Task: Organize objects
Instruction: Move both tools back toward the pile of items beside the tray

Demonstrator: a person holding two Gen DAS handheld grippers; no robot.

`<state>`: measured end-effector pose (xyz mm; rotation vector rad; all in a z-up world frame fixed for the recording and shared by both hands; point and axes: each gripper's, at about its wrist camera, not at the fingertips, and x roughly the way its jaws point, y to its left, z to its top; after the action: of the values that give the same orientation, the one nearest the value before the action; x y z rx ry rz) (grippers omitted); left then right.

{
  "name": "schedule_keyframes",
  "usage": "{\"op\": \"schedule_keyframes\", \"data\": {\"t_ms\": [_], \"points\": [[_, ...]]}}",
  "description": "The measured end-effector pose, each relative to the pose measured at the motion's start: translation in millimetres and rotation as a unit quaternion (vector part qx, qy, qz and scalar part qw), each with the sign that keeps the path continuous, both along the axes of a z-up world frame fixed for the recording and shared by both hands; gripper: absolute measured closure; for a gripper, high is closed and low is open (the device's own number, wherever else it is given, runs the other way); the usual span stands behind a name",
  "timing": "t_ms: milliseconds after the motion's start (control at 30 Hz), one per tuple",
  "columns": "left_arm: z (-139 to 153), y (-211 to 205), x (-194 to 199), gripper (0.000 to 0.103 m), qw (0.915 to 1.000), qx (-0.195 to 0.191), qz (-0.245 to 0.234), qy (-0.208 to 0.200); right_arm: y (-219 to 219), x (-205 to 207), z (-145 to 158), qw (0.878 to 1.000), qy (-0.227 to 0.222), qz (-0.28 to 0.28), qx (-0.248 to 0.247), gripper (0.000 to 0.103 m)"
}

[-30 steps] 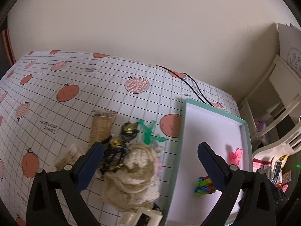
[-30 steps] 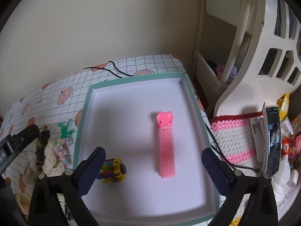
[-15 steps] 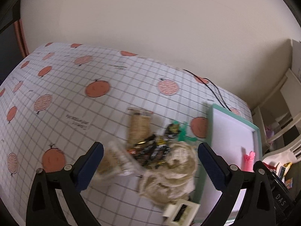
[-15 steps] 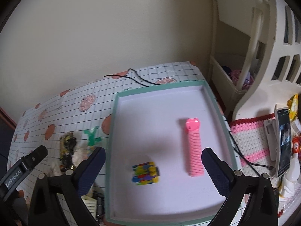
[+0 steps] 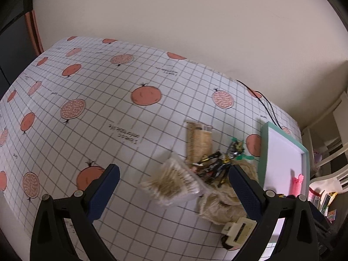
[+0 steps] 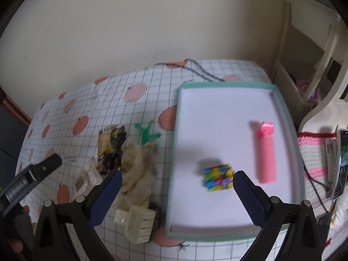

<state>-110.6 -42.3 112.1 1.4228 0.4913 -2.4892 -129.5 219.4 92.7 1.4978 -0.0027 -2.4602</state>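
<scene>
My left jaws [image 5: 171,180] stand wide open, holding nothing, above the blurred clear packet of cotton swabs [image 5: 174,183]; my right jaws [image 6: 174,184] gape empty over the teal-rimmed white tray [image 6: 285,117]; the multicoloured block [image 6: 218,178] and pink ribbed clip [image 6: 266,155] lie inside, both smeared.

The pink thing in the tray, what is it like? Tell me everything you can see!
The pink thing looks like a long, narrow plastic comb or hair clip, bright pink all over. One end, the one farther from the camera, has a wider rounded head; the rest looks ribbed, though the picture is blurry. It lies flat on the white floor of the teal-rimmed tray, near the tray's right wall. Nothing touches it. A small multicoloured block sits apart to its left.
</scene>
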Motion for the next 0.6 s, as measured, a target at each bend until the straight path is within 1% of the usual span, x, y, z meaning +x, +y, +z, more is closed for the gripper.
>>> {"op": "schedule_keyframes", "data": {"t_ms": [67,200,300,600], "points": [[-2,-10,2,0.003,1.0,0.003,0.006,-0.004,-8,4,-2,1.0,-0.007,0.007,0.013,0.0],[-9,-28,3,0.003,0.9994,0.012,0.022,-0.023,-18,11,-5,0.999,-0.022,0.021,0.017,0.0],[-14,-39,5,0.003,0.9987,0.025,0.034,-0.029,-29,15,-9,0.998,-0.032,0.037,0.027,0.0],[-32,-49,0,0.003,0.997,0.045,0.033,-0.054,-47,27,-26,0.994,-0.062,0.072,0.051,0.0]]}}
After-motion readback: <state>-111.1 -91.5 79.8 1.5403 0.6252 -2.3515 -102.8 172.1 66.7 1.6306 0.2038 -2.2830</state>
